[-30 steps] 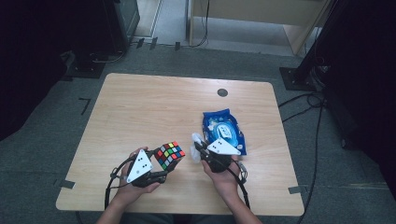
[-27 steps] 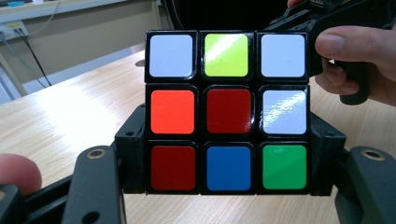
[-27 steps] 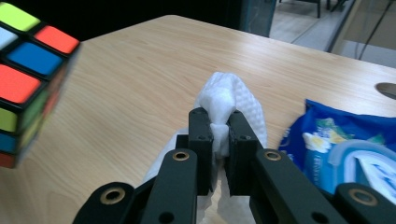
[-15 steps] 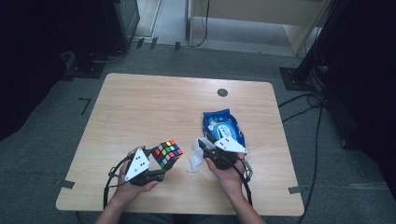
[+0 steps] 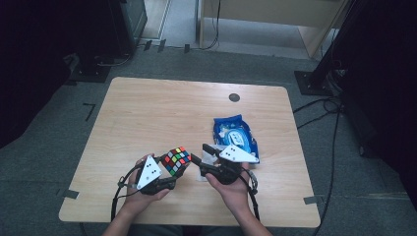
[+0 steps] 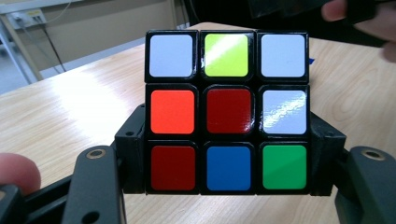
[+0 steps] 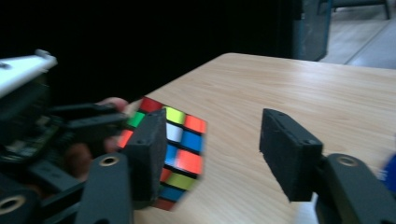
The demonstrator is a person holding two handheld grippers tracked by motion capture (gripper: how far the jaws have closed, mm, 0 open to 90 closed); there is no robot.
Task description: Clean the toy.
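A scrambled colour cube (image 5: 176,161) sits clamped between the jaws of my left gripper (image 5: 172,170), held just above the table's near edge. The left gripper view shows its white, red, blue and green face (image 6: 226,112) up close, with the left gripper (image 6: 226,156) shut on its two sides. My right gripper (image 5: 201,155) is just right of the cube. Its jaws have just been opening and nothing is between them (image 7: 215,149). The cube (image 7: 182,140) shows behind its left jaw. A small white wipe (image 5: 205,170) lies on the table beneath the right gripper.
A blue packet of wipes (image 5: 235,136) lies on the wooden table (image 5: 162,113) just beyond the right hand. A dark round cap (image 5: 234,97) sits near the far edge. Dark stands and cables surround the table on the floor.
My right gripper has opened and the white wipe it held now lies on the table. The right hand has lifted a little beside the cube. The left gripper and cube have stayed put.
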